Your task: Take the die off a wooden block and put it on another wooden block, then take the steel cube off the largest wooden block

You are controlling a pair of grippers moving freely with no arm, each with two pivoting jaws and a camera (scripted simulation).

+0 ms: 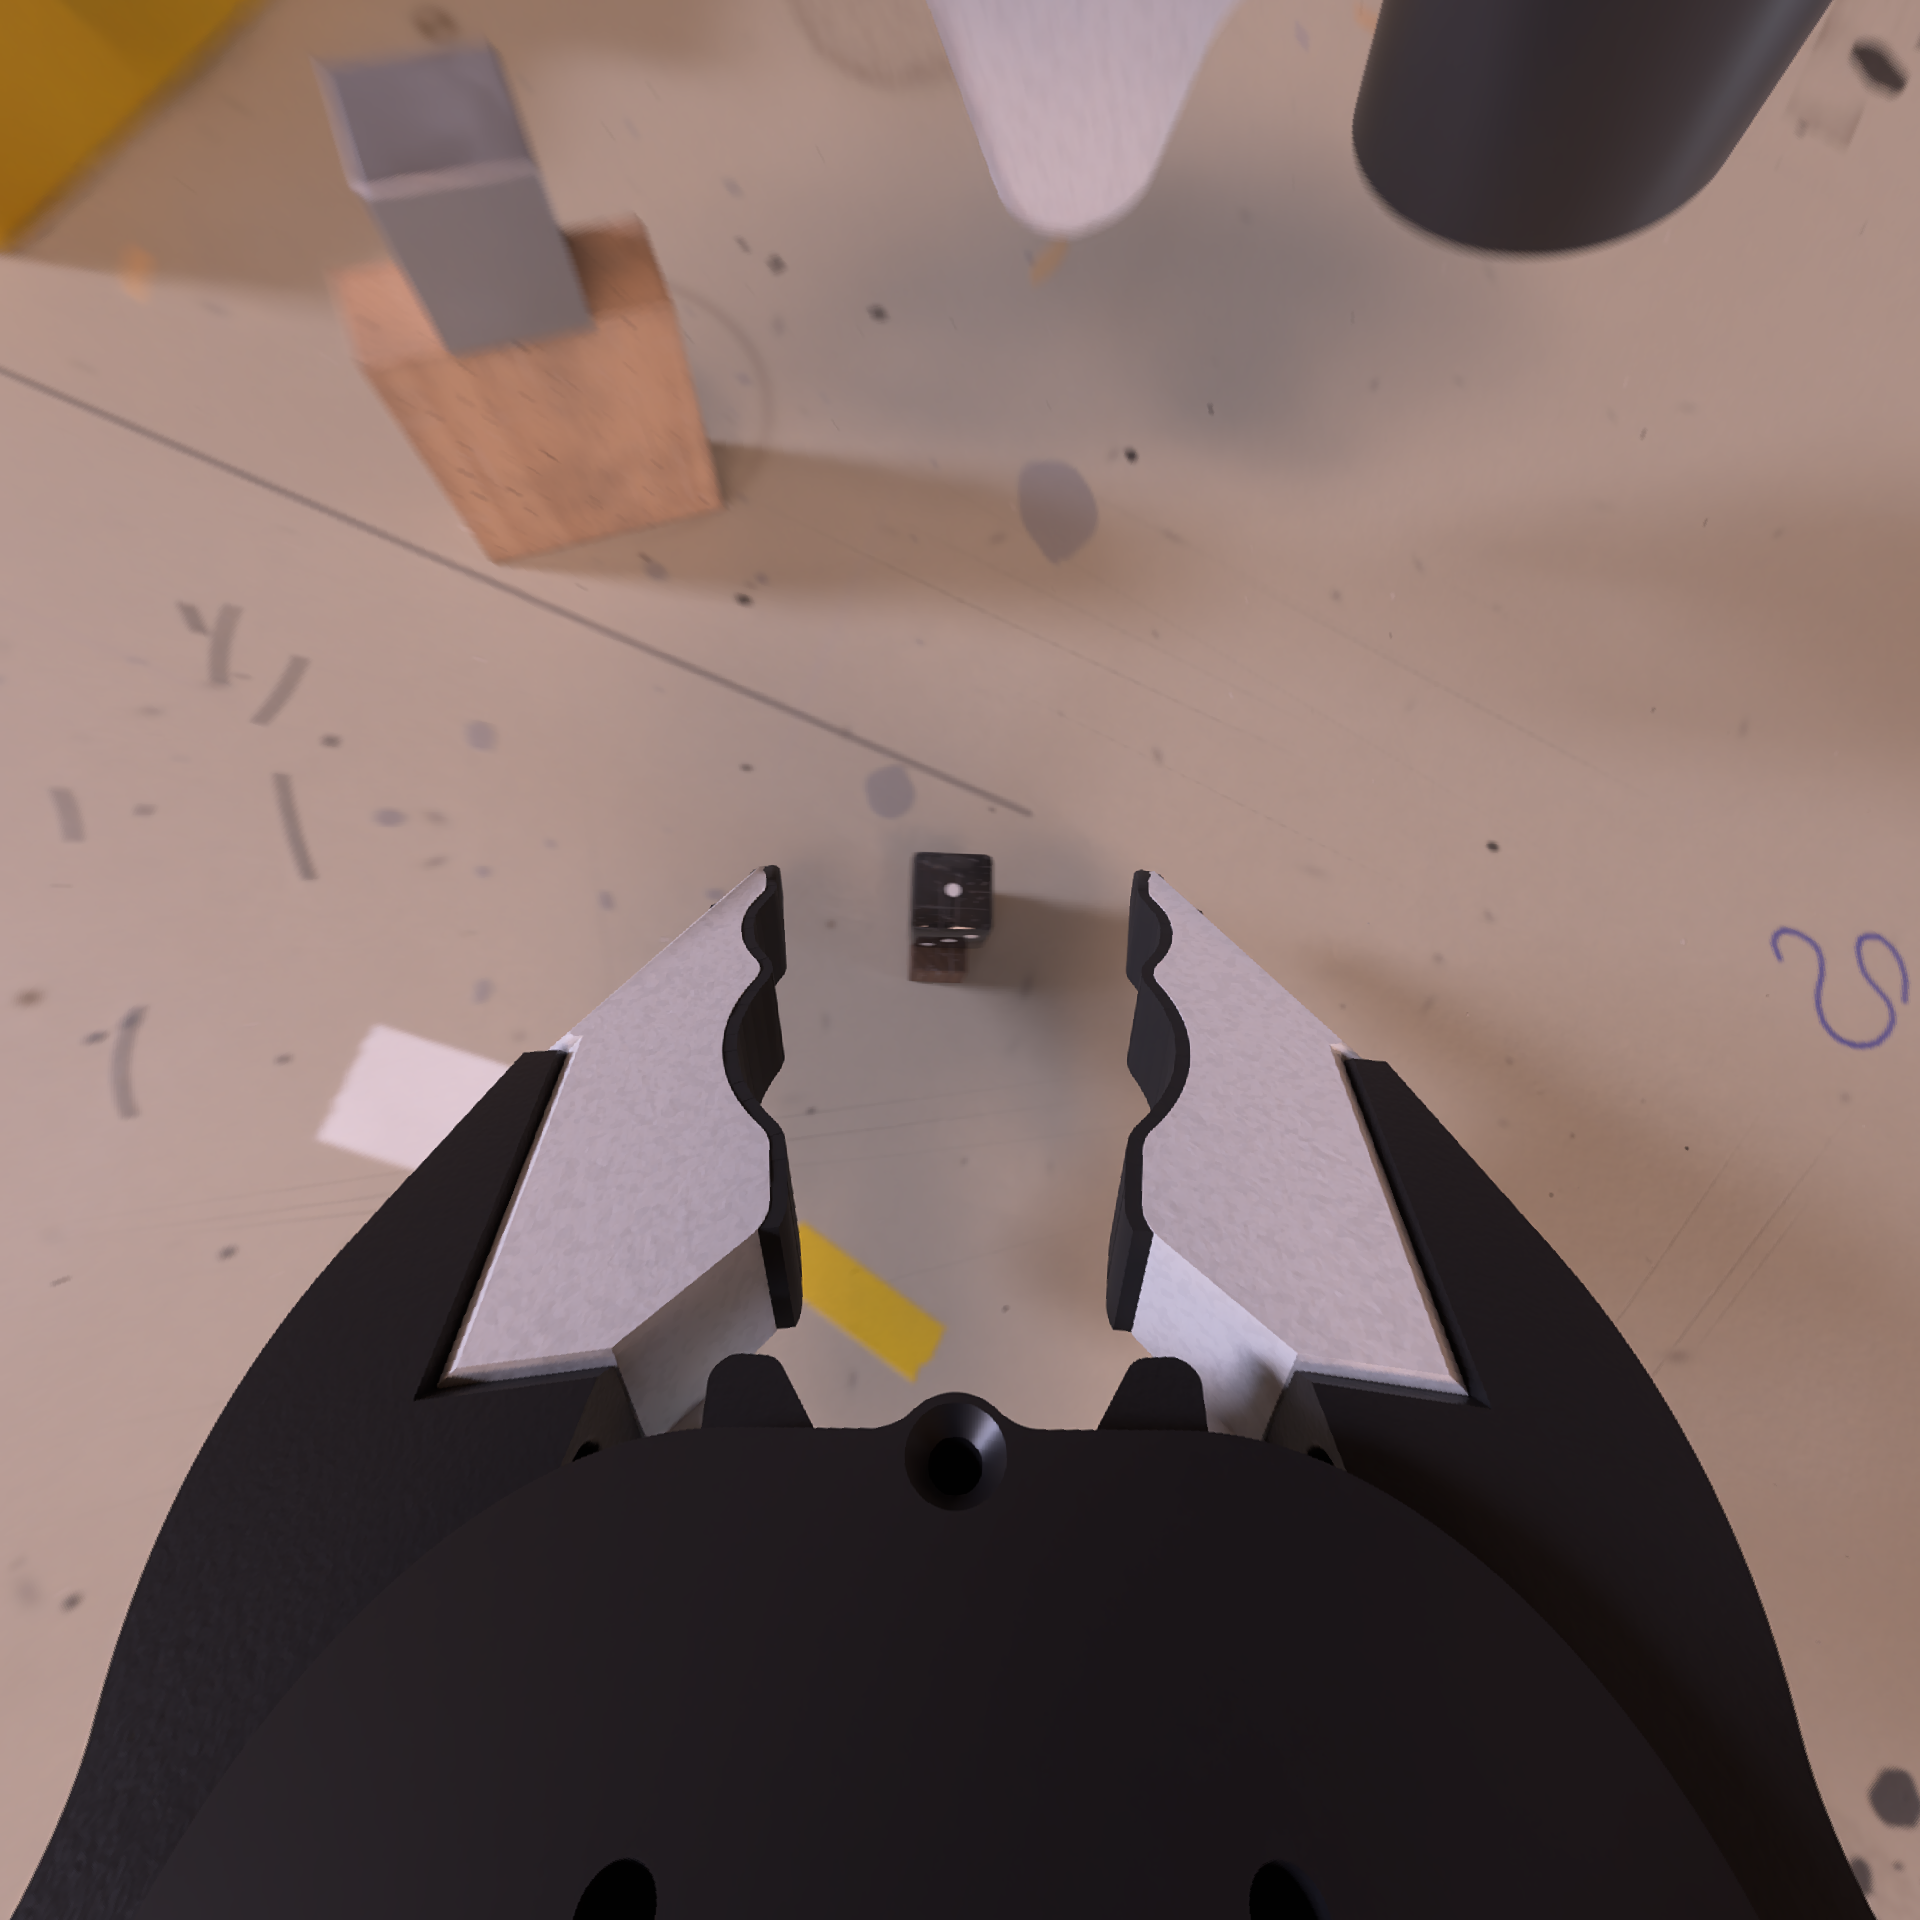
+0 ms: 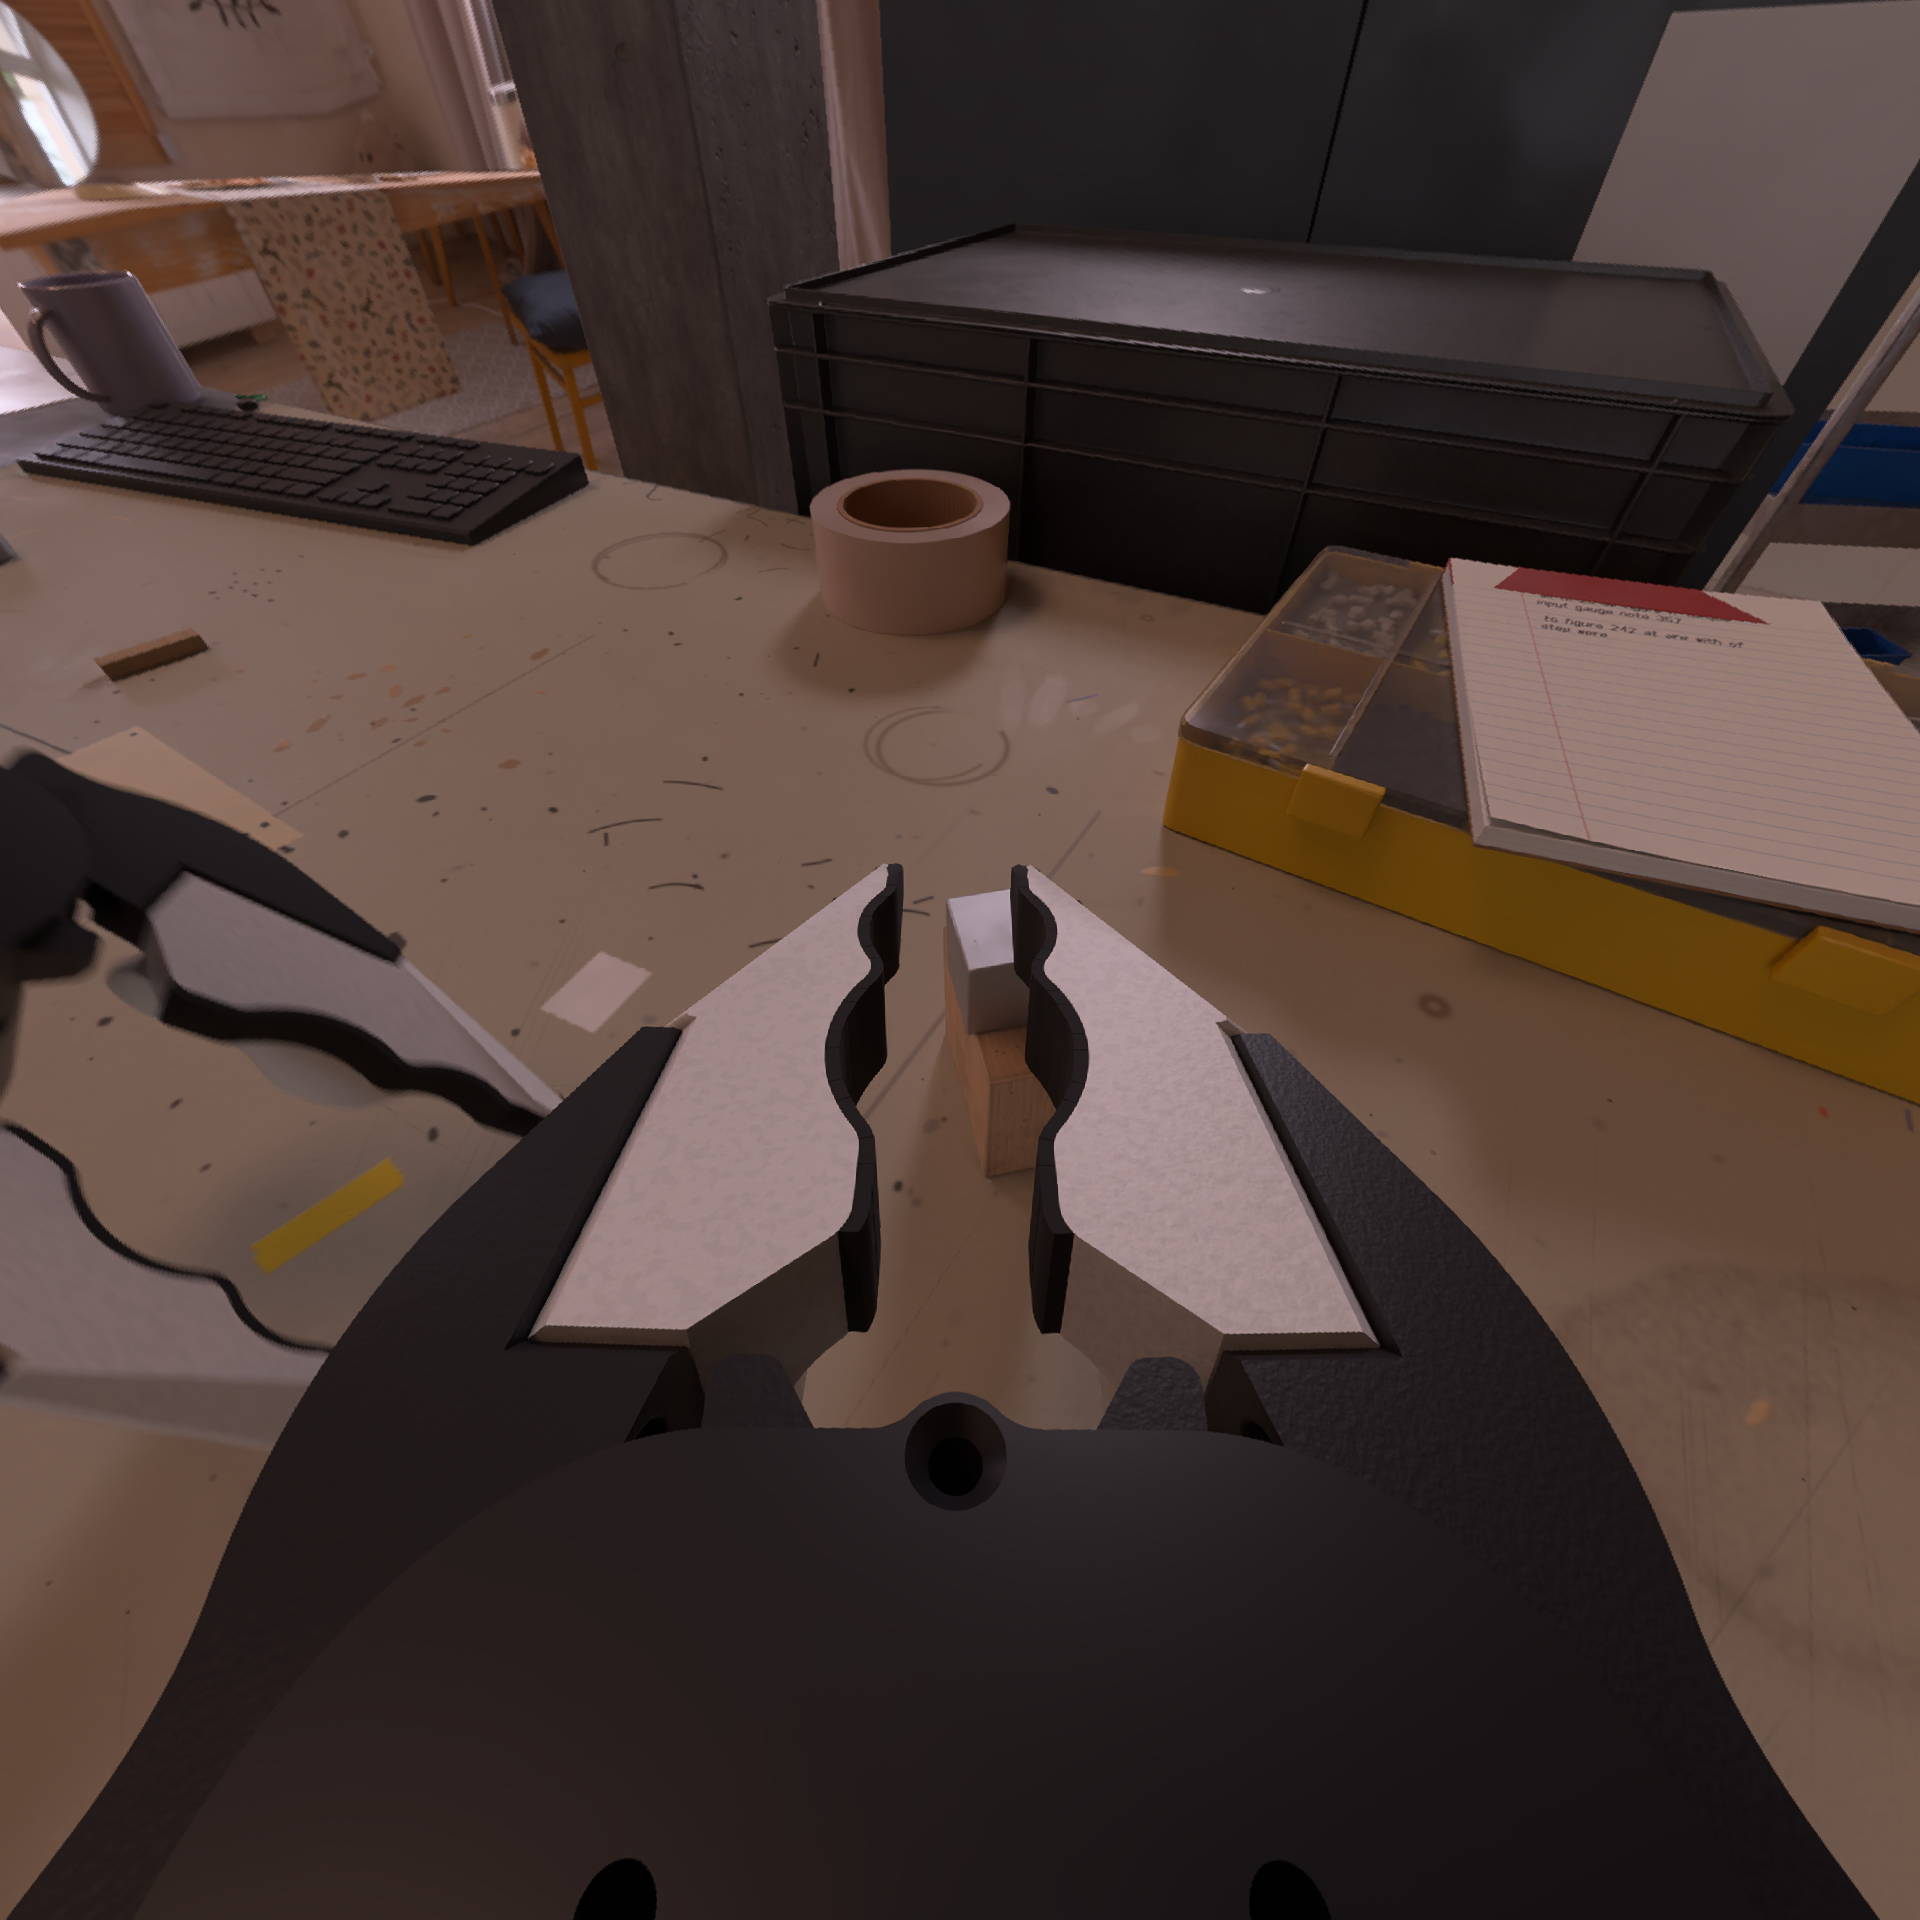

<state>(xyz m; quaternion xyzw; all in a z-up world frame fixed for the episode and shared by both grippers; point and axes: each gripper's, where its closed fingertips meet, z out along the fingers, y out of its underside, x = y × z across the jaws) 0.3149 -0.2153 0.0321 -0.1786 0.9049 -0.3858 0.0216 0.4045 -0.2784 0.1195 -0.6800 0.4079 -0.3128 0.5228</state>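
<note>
In the left wrist view a black die point(image 1: 951, 896) sits on a small dark wooden block point(image 1: 940, 963). My left gripper point(image 1: 956, 883) is open, hovers above them and looks down, with the die between its fingertips and lower. A steel cube point(image 1: 457, 197) stands on the largest wooden block point(image 1: 540, 426) at the upper left. In the right wrist view the steel cube point(image 2: 980, 961) and its block point(image 2: 1000, 1101) show beyond the narrow gap of my right gripper point(image 2: 956, 878), which is open and holds nothing. The left gripper point(image 2: 260, 1029) shows at the left edge.
A tape roll point(image 2: 910, 551), a keyboard point(image 2: 301, 468), a mug point(image 2: 99, 338) and a black crate point(image 2: 1278, 405) stand at the back. A yellow parts box point(image 2: 1455, 883) with a notepad point(image 2: 1683, 727) lies to the right. The right gripper's finger point(image 1: 1070, 104) hangs above the table.
</note>
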